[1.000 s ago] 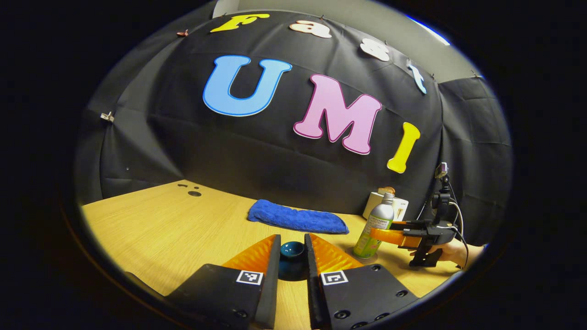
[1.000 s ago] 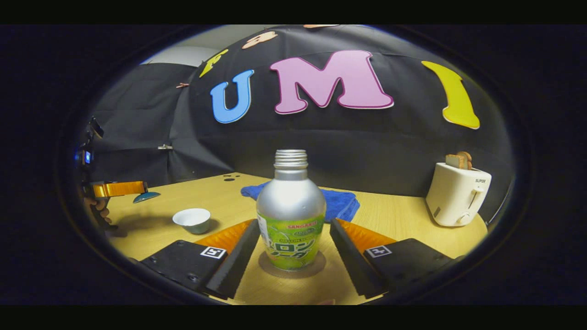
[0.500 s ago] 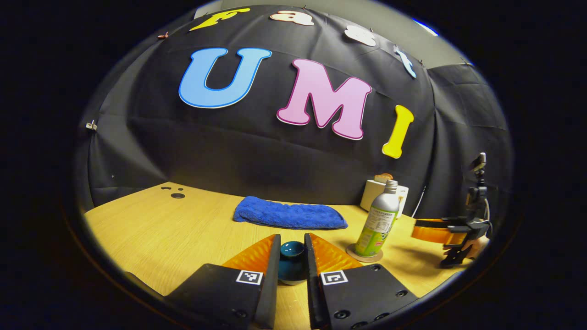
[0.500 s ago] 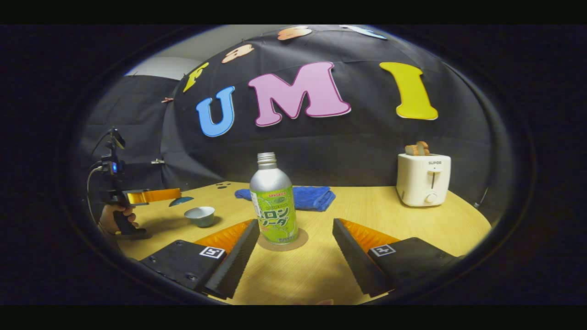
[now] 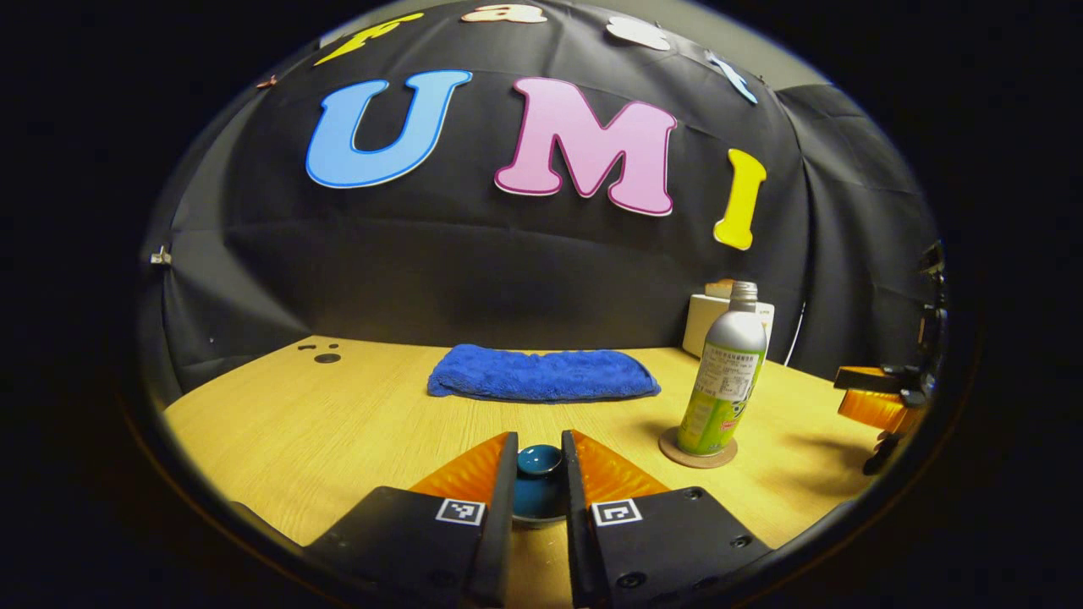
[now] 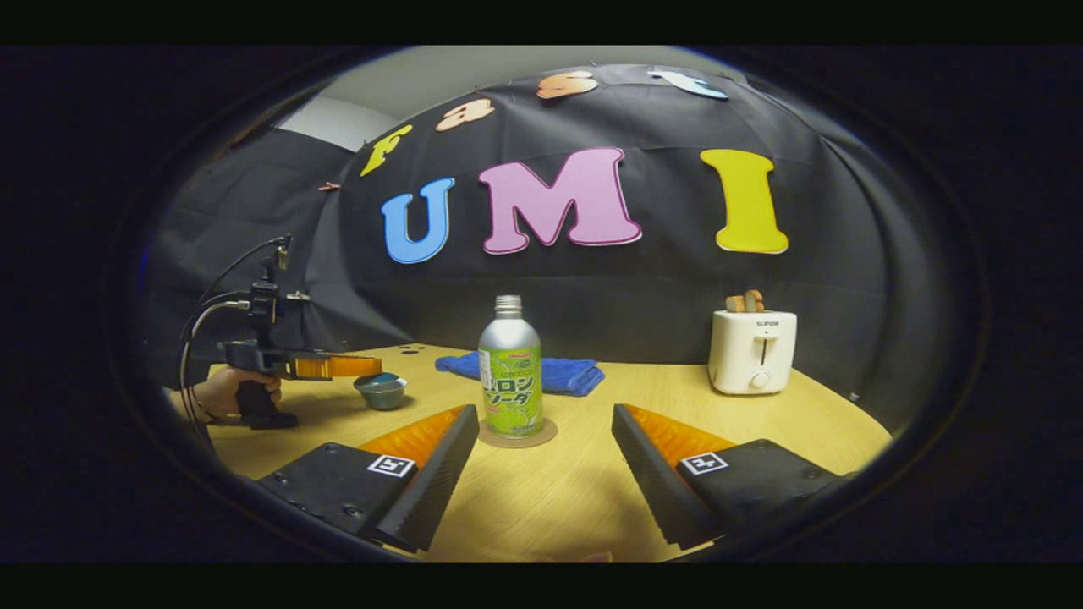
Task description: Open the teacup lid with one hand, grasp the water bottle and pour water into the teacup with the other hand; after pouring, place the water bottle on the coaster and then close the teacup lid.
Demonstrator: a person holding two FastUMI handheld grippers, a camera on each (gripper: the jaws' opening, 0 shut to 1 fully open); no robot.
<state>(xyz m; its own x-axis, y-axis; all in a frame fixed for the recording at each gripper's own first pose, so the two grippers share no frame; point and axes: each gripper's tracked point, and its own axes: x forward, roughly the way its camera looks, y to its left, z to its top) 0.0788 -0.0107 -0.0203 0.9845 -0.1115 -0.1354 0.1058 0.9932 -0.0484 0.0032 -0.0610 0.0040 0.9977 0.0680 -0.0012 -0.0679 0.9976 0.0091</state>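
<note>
My left gripper is shut on the knob of the dark blue teacup lid. In the right gripper view the left gripper holds that lid over the small teacup, low on it; I cannot tell whether lid and cup touch. The silver and green water bottle stands upright and uncapped on a round coaster; both also show at the right in the left gripper view, bottle and coaster. My right gripper is open, a short way in front of the bottle.
A folded blue towel lies at the back of the wooden table. A white toaster holding toast stands at the back right. A hand grips the left gripper's handle. The right gripper sits at the far right edge.
My right gripper has backed away from the bottle, which stays on its coaster. My left gripper has carried the lid down and over the teacup.
</note>
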